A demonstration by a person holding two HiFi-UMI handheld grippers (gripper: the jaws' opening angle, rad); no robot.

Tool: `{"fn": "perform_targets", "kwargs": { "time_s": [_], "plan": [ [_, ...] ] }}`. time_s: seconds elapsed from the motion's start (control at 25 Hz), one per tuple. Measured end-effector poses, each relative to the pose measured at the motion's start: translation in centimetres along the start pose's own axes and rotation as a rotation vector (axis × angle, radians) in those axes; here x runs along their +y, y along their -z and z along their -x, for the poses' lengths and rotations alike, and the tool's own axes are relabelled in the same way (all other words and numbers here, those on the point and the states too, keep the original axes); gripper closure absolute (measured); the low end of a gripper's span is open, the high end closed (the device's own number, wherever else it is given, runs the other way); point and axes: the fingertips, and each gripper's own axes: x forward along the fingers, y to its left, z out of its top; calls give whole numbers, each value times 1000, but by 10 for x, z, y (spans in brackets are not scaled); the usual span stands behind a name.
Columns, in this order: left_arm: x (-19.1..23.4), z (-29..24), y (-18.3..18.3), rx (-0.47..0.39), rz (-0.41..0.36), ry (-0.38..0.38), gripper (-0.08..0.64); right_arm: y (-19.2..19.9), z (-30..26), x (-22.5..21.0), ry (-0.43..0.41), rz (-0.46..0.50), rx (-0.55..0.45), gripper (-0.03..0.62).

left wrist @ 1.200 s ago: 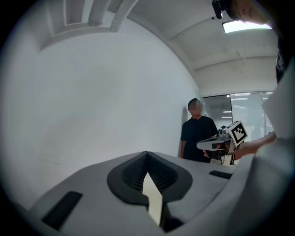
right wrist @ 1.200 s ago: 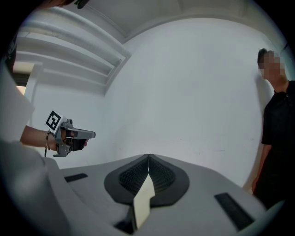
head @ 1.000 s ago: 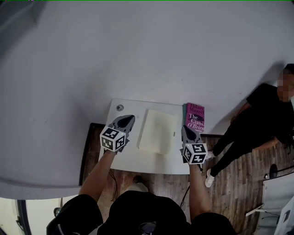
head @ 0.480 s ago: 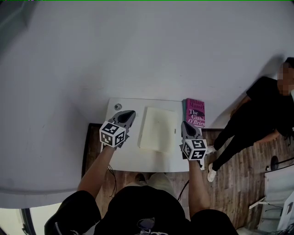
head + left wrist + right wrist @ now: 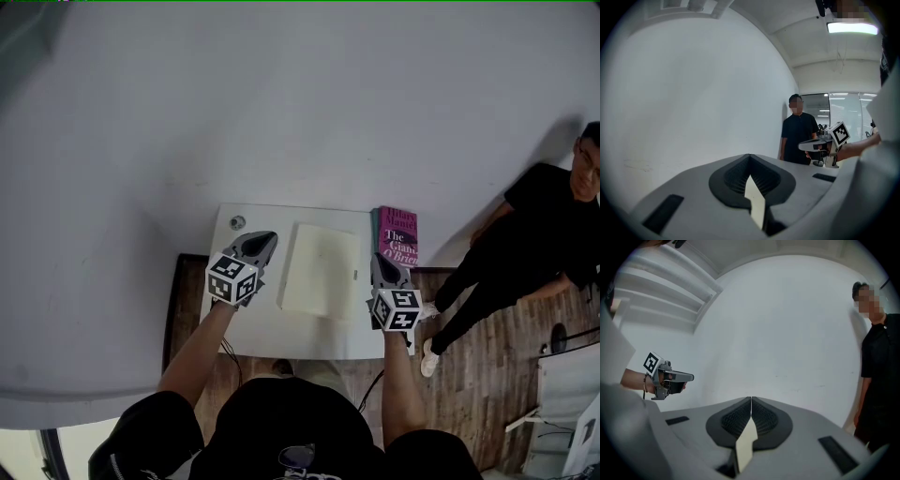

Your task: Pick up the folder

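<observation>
Head view: the one white table [image 5: 281, 333] stands against the plain white wall [image 5: 281, 112], just below the middle of the frame, and it bears three things. The folder [image 5: 322, 270] lies flat in the middle of the tabletop; it is a single pale cream rectangle with a smooth, matte cover. I cannot tell what, if anything, is inside it. One book [image 5: 397, 236] with a glossy magenta cover lies along the table's right edge, just right of the folder. One small round grey thing [image 5: 238, 222] sits at the table's upper left corner; it is too small for me to make out further.

I hold two grippers, one on each side of the folder. My left gripper [image 5: 265, 239] is left of it, its grey tip pointing toward the upper right. My right gripper [image 5: 379, 261] is at the folder's right, by the lower end of the book. Each carries one cube of black-and-white square markers.

In the left gripper view and the right gripper view, my ribbed dark pads meet in a closed seam with nothing between them. Both pairs of jaws point at the bare wall, and neither is on the folder.

One person [image 5: 525, 244] in black clothes stands at the right of the frame on a brown wood-plank floor [image 5: 478, 375].
</observation>
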Motion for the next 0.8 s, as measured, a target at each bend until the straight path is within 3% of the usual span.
{"fn": "perform_targets", "kwargs": {
  "time_s": [0.52, 0.56, 0.64, 0.8],
  "plan": [
    [5, -41, 25, 37, 83, 66, 537, 21, -22, -21, -26, -70, 62, 560],
    [6, -43, 27, 43, 90, 69, 527, 23, -25, -22, -33, -79, 71, 530],
    [8, -49, 31, 50, 112, 86, 443, 30, -30, -23, -47, -95, 97, 422],
    [8, -58, 43, 74, 145, 116, 385, 43, -36, -27, -44, -106, 133, 381]
  ]
}}
